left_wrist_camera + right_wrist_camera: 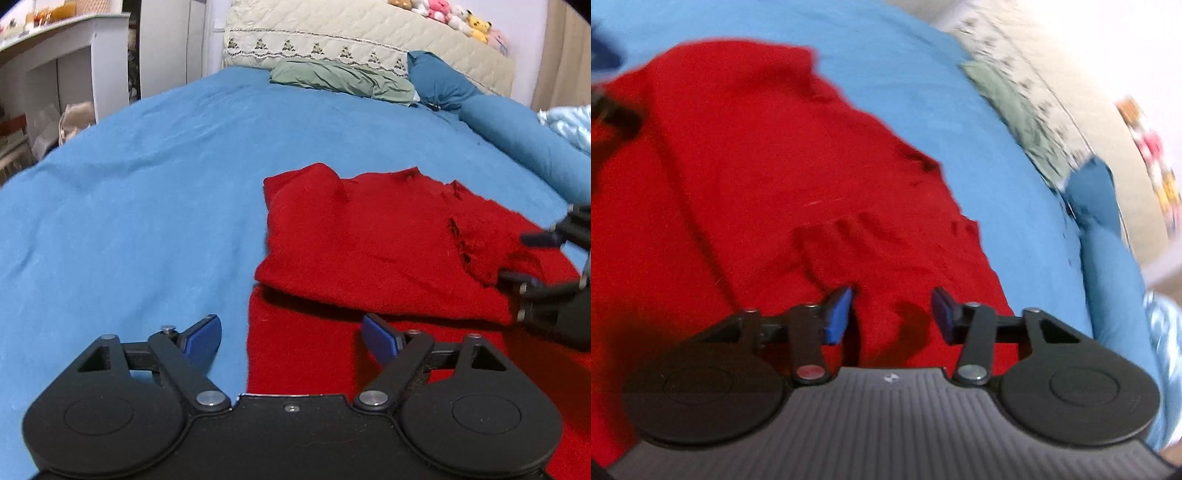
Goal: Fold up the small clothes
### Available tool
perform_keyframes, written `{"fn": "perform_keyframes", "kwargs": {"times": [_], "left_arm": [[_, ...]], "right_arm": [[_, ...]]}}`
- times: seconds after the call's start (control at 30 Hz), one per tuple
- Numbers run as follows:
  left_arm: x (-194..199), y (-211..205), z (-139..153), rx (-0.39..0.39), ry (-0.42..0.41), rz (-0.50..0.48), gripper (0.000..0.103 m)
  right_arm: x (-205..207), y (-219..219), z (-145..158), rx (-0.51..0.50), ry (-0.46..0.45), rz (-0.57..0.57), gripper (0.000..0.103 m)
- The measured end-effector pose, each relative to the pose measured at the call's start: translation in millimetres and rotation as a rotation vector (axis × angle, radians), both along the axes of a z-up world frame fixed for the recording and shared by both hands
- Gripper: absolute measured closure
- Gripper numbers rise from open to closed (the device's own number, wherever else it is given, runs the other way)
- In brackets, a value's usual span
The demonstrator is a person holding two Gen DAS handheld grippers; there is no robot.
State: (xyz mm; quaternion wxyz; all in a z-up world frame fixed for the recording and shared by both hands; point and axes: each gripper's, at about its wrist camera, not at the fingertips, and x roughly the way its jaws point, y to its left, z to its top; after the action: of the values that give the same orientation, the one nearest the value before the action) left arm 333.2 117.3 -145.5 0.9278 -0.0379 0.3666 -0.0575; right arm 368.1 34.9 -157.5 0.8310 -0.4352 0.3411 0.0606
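Red knit garment (373,240) lies part-folded on the blue bed (129,192), just ahead of both tools | left tool (291,338) wide, empty, over its near-left edge | right tool (892,314) wide, nothing pinched, low over a raised fold, likely lining up the next grasp.

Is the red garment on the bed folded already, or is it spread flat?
Partly folded. The red garment has an upper layer doubled over a lower layer, its fold edge casting a shadow. Both the left gripper and right gripper are open, holding nothing.
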Motion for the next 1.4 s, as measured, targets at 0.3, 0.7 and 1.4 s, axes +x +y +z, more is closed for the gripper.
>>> {"fn": "perform_keyframes", "kwargs": {"times": [0.3,0.7,1.4], "left_arm": [[-0.7,2.6,5.8,-0.017,-0.004,0.003,0.017],[3.4,2.5,1.0,-0.003,0.007,0.018,0.019],[27.7,20.6,-4.3,-0.104,-0.062,0.014,0.081]], "right_arm": [[-9.6,5.0,-16.0,-0.091,0.018,0.059,0.052],[-1.9,-95.4,54.8,0.545,-0.159,-0.361,0.081],[-29.5,-228.6,7.6,1.263,-0.151,-0.748,0.042]]}}
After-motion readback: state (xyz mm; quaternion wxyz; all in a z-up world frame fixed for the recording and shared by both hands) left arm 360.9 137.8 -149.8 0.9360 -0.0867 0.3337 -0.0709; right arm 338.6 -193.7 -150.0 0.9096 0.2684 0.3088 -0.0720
